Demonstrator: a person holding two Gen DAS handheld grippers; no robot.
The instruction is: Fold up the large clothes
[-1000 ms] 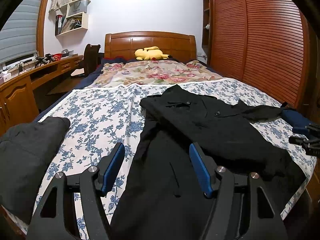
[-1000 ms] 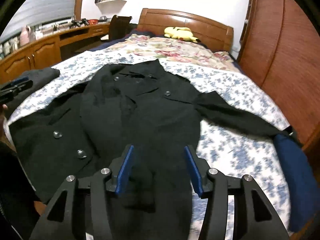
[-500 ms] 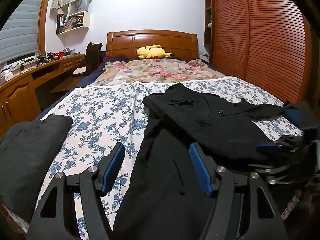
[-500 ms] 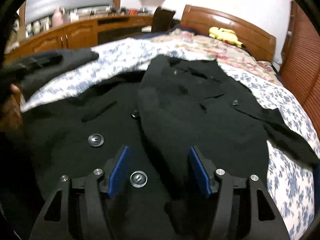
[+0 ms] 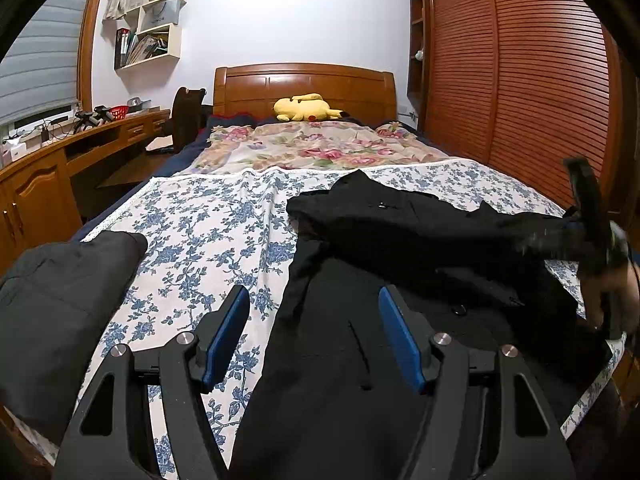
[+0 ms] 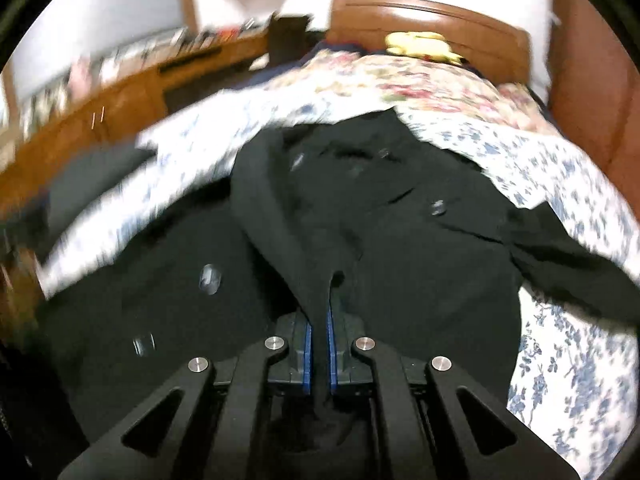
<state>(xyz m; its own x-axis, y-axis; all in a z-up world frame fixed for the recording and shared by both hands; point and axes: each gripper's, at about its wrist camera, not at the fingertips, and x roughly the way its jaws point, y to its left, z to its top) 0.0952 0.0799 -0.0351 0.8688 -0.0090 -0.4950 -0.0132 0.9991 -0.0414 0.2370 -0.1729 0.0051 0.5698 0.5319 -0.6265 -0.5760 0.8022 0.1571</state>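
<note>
The right gripper (image 6: 318,344) has just closed, its fingers (image 6: 307,354) pinching a fold of the black coat (image 6: 380,240); the left gripper (image 5: 314,336) hangs parted, empty, above the hem. Carry the fold across evenly. The coat lies on the floral bedsheet (image 5: 208,224); beyond, a wooden headboard (image 5: 304,84).

I'm working in a home bedroom: wooden bed (image 5: 304,84) w/ floral sheets, louvred wardrobe (image 5: 520,80) right of it, desk (image 5: 60,152) + shelves (image 5: 152,28) left.
</note>
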